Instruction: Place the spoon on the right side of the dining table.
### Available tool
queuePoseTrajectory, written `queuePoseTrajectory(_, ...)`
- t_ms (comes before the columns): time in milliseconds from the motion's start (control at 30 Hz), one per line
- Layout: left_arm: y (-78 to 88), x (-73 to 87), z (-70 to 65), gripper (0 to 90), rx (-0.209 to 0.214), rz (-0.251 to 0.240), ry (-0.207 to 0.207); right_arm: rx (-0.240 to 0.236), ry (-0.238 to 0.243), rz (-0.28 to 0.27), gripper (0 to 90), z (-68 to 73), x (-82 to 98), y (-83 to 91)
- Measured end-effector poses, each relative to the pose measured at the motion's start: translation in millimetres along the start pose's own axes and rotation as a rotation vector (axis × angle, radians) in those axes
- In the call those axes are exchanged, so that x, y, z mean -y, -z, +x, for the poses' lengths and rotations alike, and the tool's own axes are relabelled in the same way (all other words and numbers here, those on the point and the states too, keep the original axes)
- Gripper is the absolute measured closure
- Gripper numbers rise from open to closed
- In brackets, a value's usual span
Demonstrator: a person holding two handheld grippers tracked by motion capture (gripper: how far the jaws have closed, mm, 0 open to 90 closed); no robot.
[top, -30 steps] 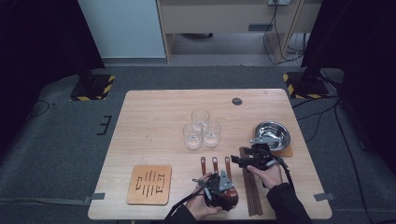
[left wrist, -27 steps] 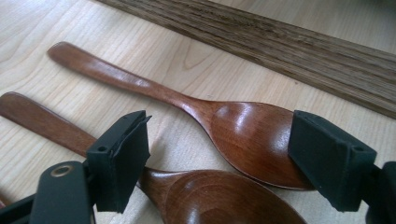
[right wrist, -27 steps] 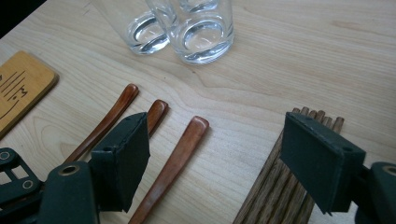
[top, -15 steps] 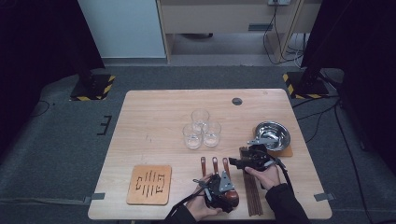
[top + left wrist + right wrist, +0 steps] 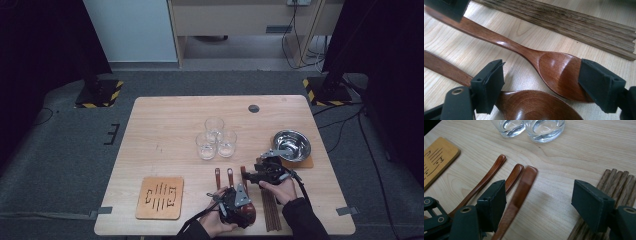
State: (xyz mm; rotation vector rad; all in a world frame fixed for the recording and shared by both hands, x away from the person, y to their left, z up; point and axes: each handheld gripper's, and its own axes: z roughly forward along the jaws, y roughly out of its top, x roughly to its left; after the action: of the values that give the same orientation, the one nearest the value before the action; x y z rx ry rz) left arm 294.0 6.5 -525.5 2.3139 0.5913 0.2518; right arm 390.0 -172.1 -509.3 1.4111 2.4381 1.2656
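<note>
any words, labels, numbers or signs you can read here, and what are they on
No readable words, brands or numbers.
Wooden coaster: a cut-out pattern of bars and strokes, perhaps stylised characters; it cannot be read as text, and its edge in the right gripper view adds nothing clearer.
Stand bases on the floor: yellow-and-black hazard stripes, a warning marking without lettering.

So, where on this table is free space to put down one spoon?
Free: the far-left part of the table, beyond the wooden coaster, and the strip between the glasses and the far edge. Crowded: the near right, around the spoons, chopsticks and steel bowl.
</note>
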Motion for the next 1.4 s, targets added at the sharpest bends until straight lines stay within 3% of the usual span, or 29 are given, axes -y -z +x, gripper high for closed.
queuePoseTrajectory(367, 0.4, 1.3, 0.0, 20.1, -0.002, -0.003, 0.012, -0.015, -0.003, 0.044, 38.1, -1.1, 3.8, -7.5)
queuePoseTrajectory(633, 0.5, 1.4, -0.5, 20.1, -0.005, -0.004, 0.013, -0.017, 0.001, 0.091, 58.7, -1.7, 6.1, -10.7)
queuePoseTrajectory(933, 0.6, 1.7, 0.3, 19.4, -0.011, -0.004, 0.02, -0.072, -0.046, 0.077, 63.6, -3.5, 3.1, -4.0)
queuePoseTrajectory(1400, 1.4, 2.1, 3.8, 19.2, -0.04, -0.015, 0.043, -0.169, -0.071, 0.015, 69.8, -7.1, -3.9, 12.6)
